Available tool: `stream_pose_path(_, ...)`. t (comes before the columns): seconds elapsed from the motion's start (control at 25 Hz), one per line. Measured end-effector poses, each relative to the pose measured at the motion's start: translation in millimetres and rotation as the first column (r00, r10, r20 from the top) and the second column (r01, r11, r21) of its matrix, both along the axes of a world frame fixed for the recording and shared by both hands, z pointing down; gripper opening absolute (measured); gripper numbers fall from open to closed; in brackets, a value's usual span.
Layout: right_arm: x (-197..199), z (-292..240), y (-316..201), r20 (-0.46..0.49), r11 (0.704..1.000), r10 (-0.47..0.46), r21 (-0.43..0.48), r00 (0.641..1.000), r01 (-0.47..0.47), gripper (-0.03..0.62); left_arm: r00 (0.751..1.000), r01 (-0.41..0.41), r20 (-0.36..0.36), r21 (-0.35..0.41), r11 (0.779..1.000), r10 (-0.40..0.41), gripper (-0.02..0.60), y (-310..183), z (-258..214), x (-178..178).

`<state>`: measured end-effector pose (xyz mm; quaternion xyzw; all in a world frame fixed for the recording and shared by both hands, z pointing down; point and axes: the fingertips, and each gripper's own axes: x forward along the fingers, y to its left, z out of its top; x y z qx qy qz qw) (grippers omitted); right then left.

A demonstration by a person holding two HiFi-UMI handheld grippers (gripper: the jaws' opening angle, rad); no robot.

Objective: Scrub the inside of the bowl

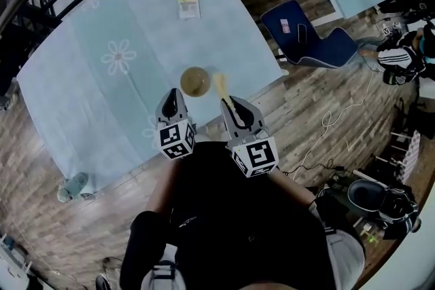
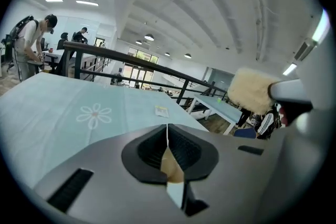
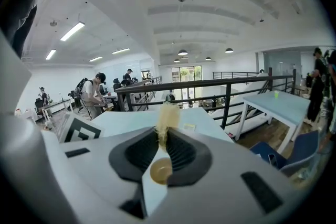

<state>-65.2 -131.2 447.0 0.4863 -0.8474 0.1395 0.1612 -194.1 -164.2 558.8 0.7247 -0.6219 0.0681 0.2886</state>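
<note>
Near edge of the counter (image 1: 224, 30): bowl (image 1: 195, 81) yet to be scrubbed

Both grippers are held there: the left gripper (image 1: 171, 97) is clenched on nothing, the right gripper (image 1: 228, 102) clamped on a brush (image 1: 221, 85). Just beyond, the bowl is judged light, rigid and apt to slide on cloth, so its rim should be steadied. The fluffy brush head is poised beside it.

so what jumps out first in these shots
Two marker-cubed grippers hover side by side over the near edge of a pale blue flowered tablecloth. The right gripper is shut on a fuzzy cream scrubber, and the left gripper is shut with nothing in it. Just beyond them on the cloth sits a tan bowl.
</note>
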Motion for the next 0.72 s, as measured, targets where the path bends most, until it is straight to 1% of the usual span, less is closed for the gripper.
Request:
stream_pose_path(0.12, -1.9, -2.3, -4.7, -0.009, 0.999, -0.029, 0.015, 1.000, 0.030, 0.049, 1.000, 0.008, -0.028, -0.065, 0.998, -0.010, 0.017, -4.2, 27.8, 1.6)
stream_pose_path(0.36, 1.6, -9.0, -22.1, -0.014, 0.999, -0.039, 0.034, 0.999, 0.039, 0.049, 0.999, 0.019, -0.042, -0.183, 0.983, -0.027, 0.020, -6.8, 72.4, 6.7)
stream_pose_path(0.4, 2.3, -8.3, -23.5, -0.015, 0.999, -0.040, 0.031, 0.999, 0.041, 0.049, 0.999, 0.013, -0.044, -0.197, 0.980, -0.022, 0.028, -8.3, 78.5, 8.4)
stream_pose_path(0.48, 3.9, -5.5, -23.5, -0.020, 0.999, -0.047, 0.019, 0.999, 0.047, 0.049, 0.998, 0.001, -0.058, -0.235, 0.972, -0.015, 0.100, -10.1, 91.2, 13.4)
stream_pose_path(0.56, 6.2, -2.5, -23.0, -0.028, 0.999, -0.053, 0.008, 0.998, 0.053, 0.049, 0.998, -0.003, -0.068, -0.273, 0.962, -0.017, 0.115, -10.3, 104.2, 17.8)
stream_pose_path(0.72, 10.5, -1.3, -27.6, -0.042, 0.999, -0.049, 0.010, 0.998, 0.050, 0.049, 0.998, 0.004, -0.053, -0.325, 0.946, -0.023, 0.129, -10.4, 126.0, 20.3)
